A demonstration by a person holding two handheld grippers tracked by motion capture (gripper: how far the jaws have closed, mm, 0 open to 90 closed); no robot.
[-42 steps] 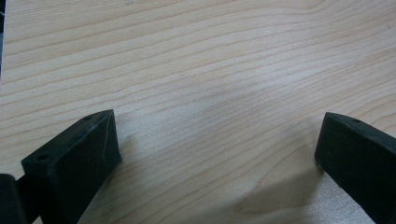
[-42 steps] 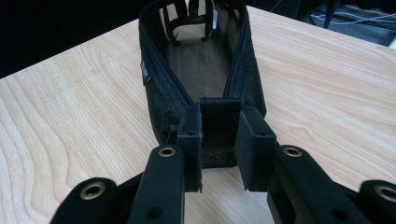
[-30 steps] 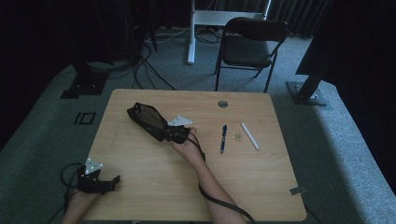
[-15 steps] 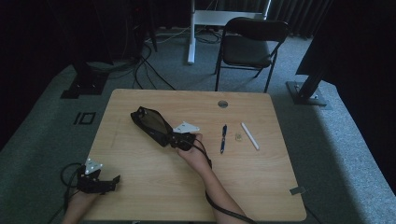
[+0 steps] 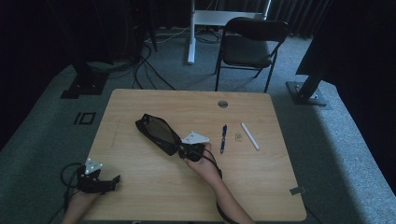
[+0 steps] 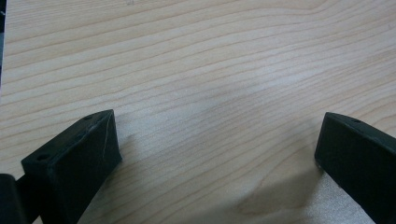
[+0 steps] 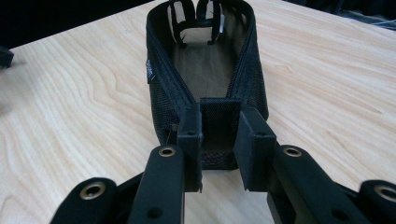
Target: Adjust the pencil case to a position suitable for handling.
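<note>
A black mesh pouch (image 5: 156,131) lies open-topped on the wooden table (image 5: 261,186), left of its middle. My right gripper (image 5: 180,149) is shut on the pouch's near end tab. In the right gripper view the two pads (image 7: 189,133) press the tab from both sides, and the pouch (image 7: 205,65) stretches away from them with its mouth gaping. My left gripper (image 5: 111,180) rests at the table's near left corner with a hand behind it. Its jaws stand wide open over bare wood in the left gripper view (image 6: 215,154).
A blue pen (image 5: 223,137), a small pale object (image 5: 238,136) and a white marker (image 5: 249,136) lie right of the pouch. A cable hole (image 5: 222,103) sits near the far edge. A dark chair (image 5: 250,44) stands beyond the table.
My right gripper has moved to the right and a little nearer, drawing the pouch along with it. The left gripper has stayed where it was.
</note>
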